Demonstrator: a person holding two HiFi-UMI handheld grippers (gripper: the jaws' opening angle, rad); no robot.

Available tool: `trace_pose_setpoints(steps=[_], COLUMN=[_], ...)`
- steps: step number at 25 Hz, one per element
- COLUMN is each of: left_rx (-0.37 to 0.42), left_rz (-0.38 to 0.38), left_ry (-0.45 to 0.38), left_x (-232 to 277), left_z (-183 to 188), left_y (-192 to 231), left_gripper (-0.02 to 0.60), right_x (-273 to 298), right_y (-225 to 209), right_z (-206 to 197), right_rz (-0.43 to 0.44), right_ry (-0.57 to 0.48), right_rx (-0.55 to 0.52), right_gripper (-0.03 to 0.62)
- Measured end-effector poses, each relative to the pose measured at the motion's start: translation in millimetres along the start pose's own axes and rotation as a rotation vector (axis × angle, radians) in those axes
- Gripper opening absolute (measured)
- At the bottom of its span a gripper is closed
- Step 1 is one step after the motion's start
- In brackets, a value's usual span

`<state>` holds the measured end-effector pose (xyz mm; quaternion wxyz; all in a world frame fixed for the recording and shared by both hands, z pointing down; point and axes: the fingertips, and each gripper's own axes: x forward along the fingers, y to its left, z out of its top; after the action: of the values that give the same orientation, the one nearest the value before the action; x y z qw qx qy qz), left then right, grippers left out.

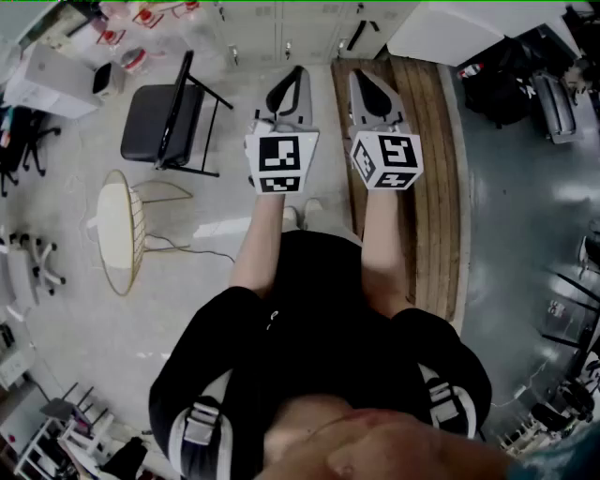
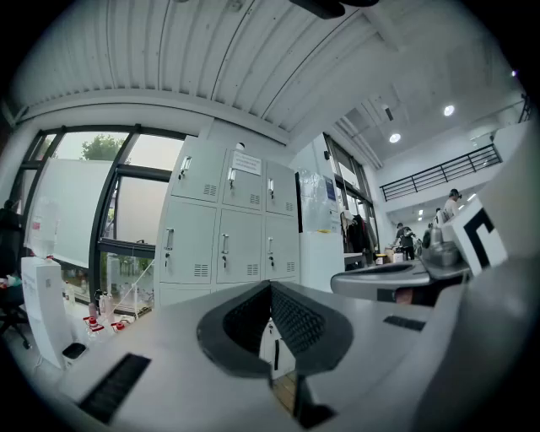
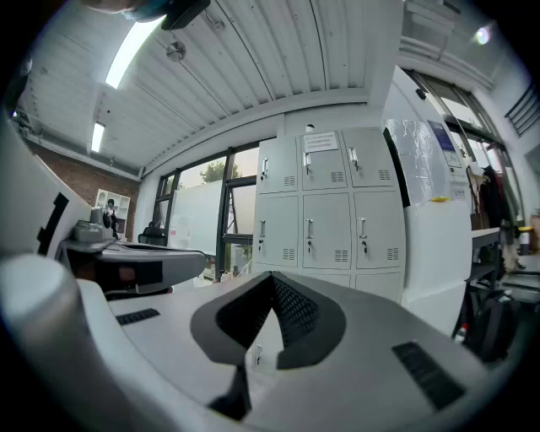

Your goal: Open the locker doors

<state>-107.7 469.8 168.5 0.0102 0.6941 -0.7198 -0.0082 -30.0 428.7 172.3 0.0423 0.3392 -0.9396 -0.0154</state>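
Observation:
The grey lockers (image 2: 224, 224) stand a few steps ahead, a block of three columns with all visible doors closed and a small handle on each. They also show in the right gripper view as lockers (image 3: 329, 211) and at the top of the head view as lockers (image 1: 281, 28). My left gripper (image 1: 296, 75) and right gripper (image 1: 360, 77) are held side by side in front of me, pointing at them from a distance. The left gripper (image 2: 271, 285) is shut with nothing in it. So is the right gripper (image 3: 272, 275). Neither touches a door.
A black folding chair (image 1: 167, 117) and a round wire-frame stool (image 1: 120, 230) stand on the floor to my left. A wooden platform (image 1: 427, 178) runs along my right. A white fridge-like cabinet (image 3: 439, 219) stands right of the lockers; windows (image 2: 84, 219) lie to their left.

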Motion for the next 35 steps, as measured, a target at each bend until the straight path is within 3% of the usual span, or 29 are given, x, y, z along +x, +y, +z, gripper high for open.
trace_pose_setpoints(steps=[5,13,19,24,31,35], left_rx=[-0.022,-0.032,-0.019,-0.005,-0.007,-0.016], left_rz=[-0.032,-0.081,-0.123,-0.214,-0.208,-0.196], left_ry=[0.006,0.012,-0.004,-0.037,-0.010,0.029], left_x=[-5,-6,10,24,76,104], left_z=[-4,-5,8,12,12,-9], left_y=[2,-3,-19,-28,-38,-39], left_gripper=[0.009,0.009,0.008,0.009,0.009,0.009], right_x=[-4,-33,-32,-22,-1,16], right_y=[8,-19,-25,-27,-75,-99], right_z=[-9,1,23,33,32,8], right_rz=[-0.045,-0.148,-0.097,-0.096,-0.112,-0.124], right_ry=[0.077,0.021,-0.079,-0.108,-0.116,-0.109], right_rx=[-0.107,-0.030,0.003,-0.084,-0.018,0.052], right_gripper=[0.017,0.017,0.017,0.017,0.017,0.017])
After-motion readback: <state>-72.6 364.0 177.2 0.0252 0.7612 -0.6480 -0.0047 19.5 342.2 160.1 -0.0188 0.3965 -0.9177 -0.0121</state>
